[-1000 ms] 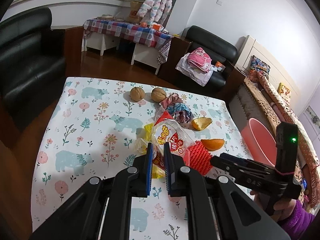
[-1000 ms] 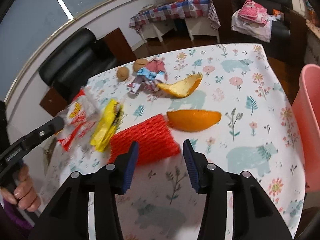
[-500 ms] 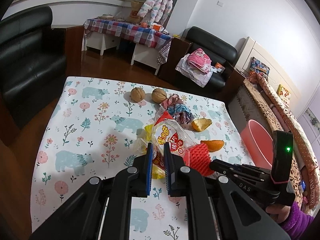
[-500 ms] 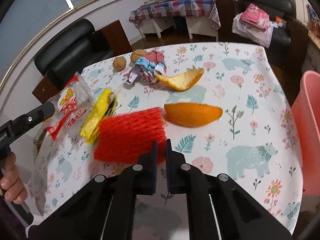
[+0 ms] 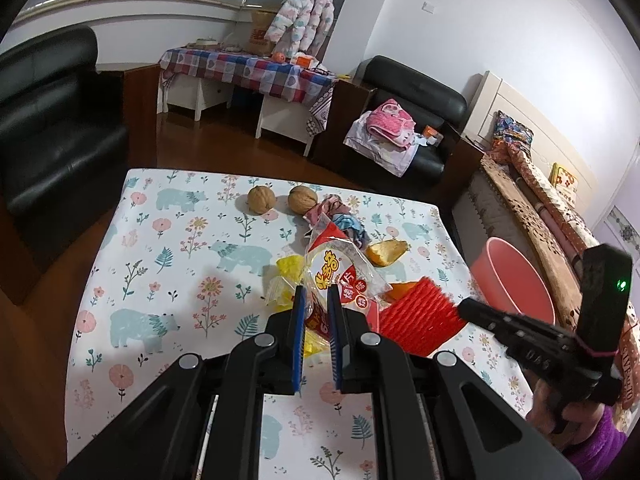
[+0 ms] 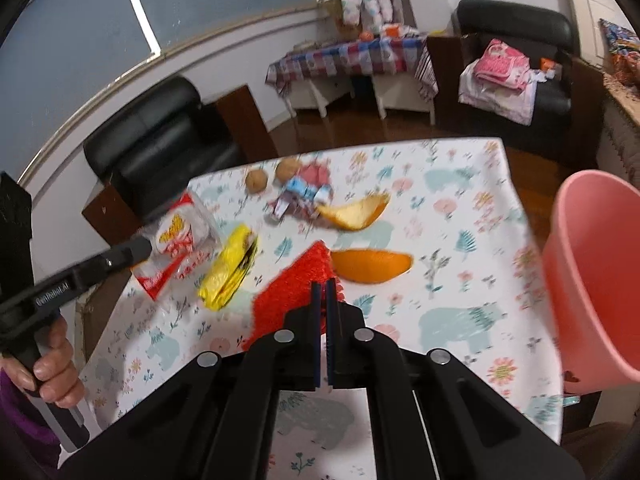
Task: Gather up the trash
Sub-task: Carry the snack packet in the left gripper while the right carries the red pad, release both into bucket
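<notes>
Red foam net (image 6: 292, 284) pinched in right jaws, apparently lifted; left jaws clamp snack wrapper (image 5: 340, 276).

Left half of the desk (image 5: 160, 264) is wide open; the right side's crowded with wrappers (image 5: 340, 276), orange peels (image 6: 372, 266) and the pink bin (image 6: 592, 280) at the edge.

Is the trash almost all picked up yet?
Not yet. The pink bin shows nothing inside. In hand: the left gripper pinches the clear snack bag, and the right gripper has just closed on the red foam net. Left on the table: the yellow wrapper, two orange peels, the crumpled wrapper and two walnuts.
</notes>
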Demonstrator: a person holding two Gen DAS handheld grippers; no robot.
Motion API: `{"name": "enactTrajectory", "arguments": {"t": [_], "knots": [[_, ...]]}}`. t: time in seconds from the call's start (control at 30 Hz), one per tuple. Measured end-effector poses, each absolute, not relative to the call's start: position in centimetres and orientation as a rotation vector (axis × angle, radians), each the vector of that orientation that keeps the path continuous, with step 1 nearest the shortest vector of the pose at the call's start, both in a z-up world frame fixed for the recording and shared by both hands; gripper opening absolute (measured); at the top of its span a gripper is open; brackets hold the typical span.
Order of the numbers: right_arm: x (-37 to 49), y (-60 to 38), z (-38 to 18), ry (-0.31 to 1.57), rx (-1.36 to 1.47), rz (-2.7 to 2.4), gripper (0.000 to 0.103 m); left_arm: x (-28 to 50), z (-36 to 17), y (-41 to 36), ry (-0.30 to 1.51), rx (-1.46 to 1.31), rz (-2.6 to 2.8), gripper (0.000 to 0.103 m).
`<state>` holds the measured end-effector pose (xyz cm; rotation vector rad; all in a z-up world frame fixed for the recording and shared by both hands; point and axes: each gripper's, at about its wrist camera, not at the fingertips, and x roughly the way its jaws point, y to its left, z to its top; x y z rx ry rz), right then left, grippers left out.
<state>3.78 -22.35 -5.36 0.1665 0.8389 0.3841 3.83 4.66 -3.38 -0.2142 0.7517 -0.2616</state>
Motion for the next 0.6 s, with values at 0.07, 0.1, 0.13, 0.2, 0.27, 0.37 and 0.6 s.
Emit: {"name": "enactTrajectory", "arguments": {"t": [0.07,0.1,0.13,0.2,0.27,0.37,0.6], "knots": [[3.6,-23.3,-4.7,0.821,0.18,0.36,0.002,3.8,-3.1,4.3,0.748,-0.207,-0.269,0.01],[3.6,-23.7,-4.5,0.813,0.185,0.35,0.002,3.7,-3.0,4.0,0.746,-0.204,-0.276,0.01],[3.5,-24.2,-4.3,0.805,0.191,0.341,0.002,3.7,-2.9,3.9,0.745,-0.202,-0.28,0.01],[3.3,-25.4,-3.7,0.787,0.201,0.315,0.002,3.8,-2.6,3.3,0.743,-0.197,-0.291,0.01],[3.0,-26.4,-3.3,0.771,0.208,0.292,0.002,3.8,-2.4,2.6,0.74,-0.19,-0.305,0.01],[2.7,-28.1,-2.6,0.743,0.226,0.253,0.002,3.9,-1.9,1.2,0.735,-0.17,-0.332,0.01],[2.0,-33.3,-1.0,0.665,0.277,0.136,0.002,4.4,-0.9,-2.3,0.728,-0.127,-0.392,0.01]]}}
